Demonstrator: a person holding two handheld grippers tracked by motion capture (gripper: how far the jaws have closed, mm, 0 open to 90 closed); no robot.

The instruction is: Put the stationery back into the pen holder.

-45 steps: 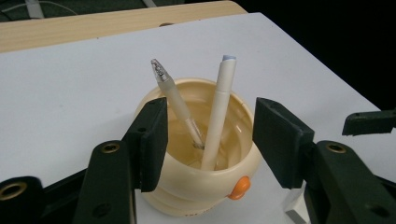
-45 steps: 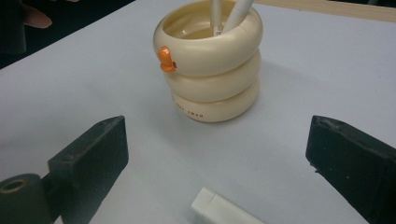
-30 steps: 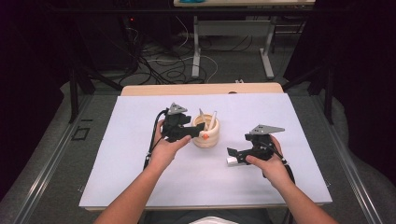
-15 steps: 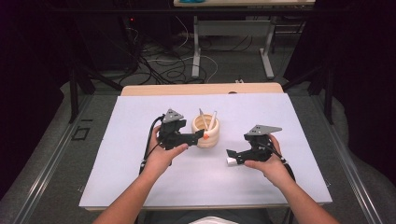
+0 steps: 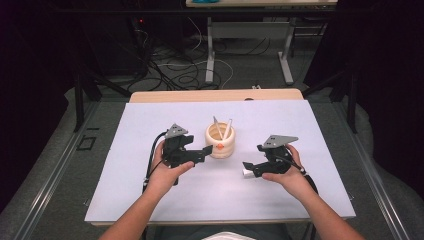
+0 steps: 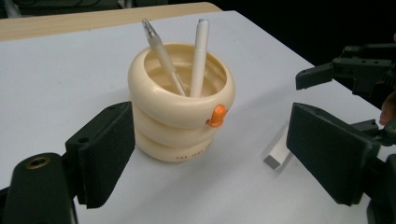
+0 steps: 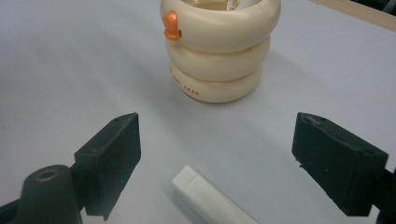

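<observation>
- We see a white table cover point(image 5: 150, 200) spread over a wooden tabletop point(image 5: 200, 95).
- Beyond it we see cables point(image 5: 185, 75) tangled on the grey floor point(image 5: 250, 70), beside metal table legs point(image 5: 287, 55).

A cream ringed pen holder point(image 5: 220, 141) with an orange knob stands upright mid-table, two white pens point(image 6: 187, 56) leaning inside it. A white pen point(image 7: 210, 200) lies flat nearby on the mat.

Dark room, grey floor point(image 5: 60, 130), tangled cables point(image 5: 185, 75)
</observation>
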